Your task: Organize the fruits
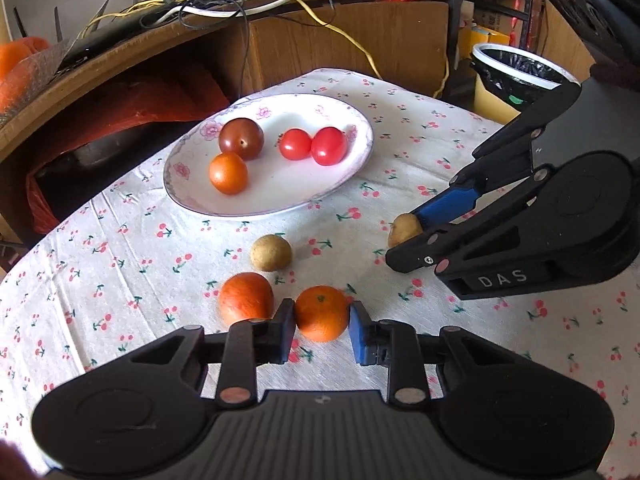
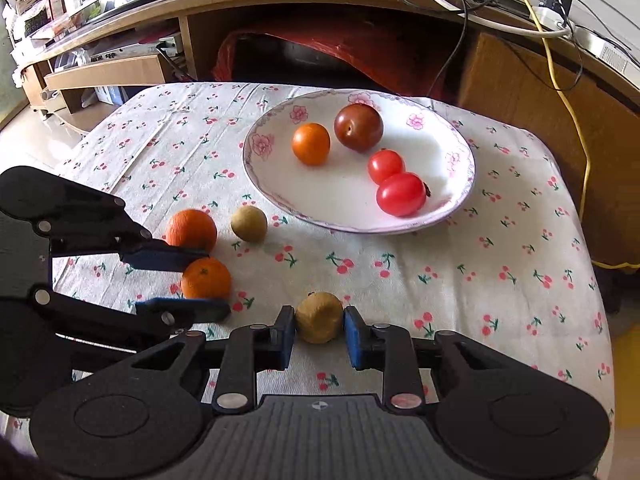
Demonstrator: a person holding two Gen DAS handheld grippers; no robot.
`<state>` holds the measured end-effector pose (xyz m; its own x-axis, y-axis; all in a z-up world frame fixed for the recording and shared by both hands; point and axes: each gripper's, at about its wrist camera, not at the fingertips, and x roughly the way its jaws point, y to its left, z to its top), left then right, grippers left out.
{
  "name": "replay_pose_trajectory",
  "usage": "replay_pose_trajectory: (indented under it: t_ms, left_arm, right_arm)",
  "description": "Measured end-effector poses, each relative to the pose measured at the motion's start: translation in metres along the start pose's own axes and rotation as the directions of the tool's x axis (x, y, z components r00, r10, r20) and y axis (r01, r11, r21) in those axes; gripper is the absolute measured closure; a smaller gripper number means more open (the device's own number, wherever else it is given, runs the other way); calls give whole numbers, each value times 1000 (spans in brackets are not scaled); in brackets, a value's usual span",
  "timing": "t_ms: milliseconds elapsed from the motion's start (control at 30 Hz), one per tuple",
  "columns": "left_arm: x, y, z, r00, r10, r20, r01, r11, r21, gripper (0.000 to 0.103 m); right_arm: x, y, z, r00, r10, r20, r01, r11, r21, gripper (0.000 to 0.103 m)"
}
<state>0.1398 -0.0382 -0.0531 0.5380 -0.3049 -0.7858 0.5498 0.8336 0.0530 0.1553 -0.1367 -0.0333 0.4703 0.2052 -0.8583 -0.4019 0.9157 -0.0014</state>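
- My left claw (image 1: pixel 322 320) is clamped on the small orange tangerine (image 1: pixel 322 313), so it can go to the white floral plate (image 1: pixel 280 196).
- My right claw (image 2: pixel 319 330) pinches a small tan round fruit (image 2: pixel 319 317), same plan.

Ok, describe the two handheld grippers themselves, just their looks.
Both are matte black plastic. Left gripper and right gripper each have jointed linkage fingers with silver rivets, blue pads, a ribbed grey centre and round side housings. White "DAS" lettering marks the right one.
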Motion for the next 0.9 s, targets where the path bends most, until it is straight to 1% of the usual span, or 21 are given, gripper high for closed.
replay_pose_trajectory:
  t_ms: [133,200,400,533,600,667,900]
  left_arm:
    - [-13,-7,-4,1000,-14,-6,14,1000,14,66]
    - [-21,-8,-8,1000,-25,-11,25,1000,6,66]
    - [-43,-11,-28,999,-34,-35,34,999,-7,66]
    - [-41,-13,-36,998,-26,-61,26,1000,-1,66]
    - [-40,-15,-38,998,-23,-58,23,1000,4,66]
    - [-39,-16,-36,998,-17,-53,18,1000,17,66]
    - [-34,-20,-35,999,-6,-32,7,999,39,63]
  right_arm:
    - [-8,-1,-9,1000,-6,-12,6,1000,15,82]
    - [-13,1,-15,1000,-8,-13,8,1000,19,82]
    - [-31,9,-31,999,-8,-38,9,1000,29,82]
    - [-37,18,-39,997,-2,-78,5,999,35,82]
    - [-38,25,-44,996,-10,-91,12,1000,21,82]
    - [-37,32,-46,996,-34,-83,33,999,-14,81]
    - [-33,30,-42,998,-35,-59,35,999,0,81]
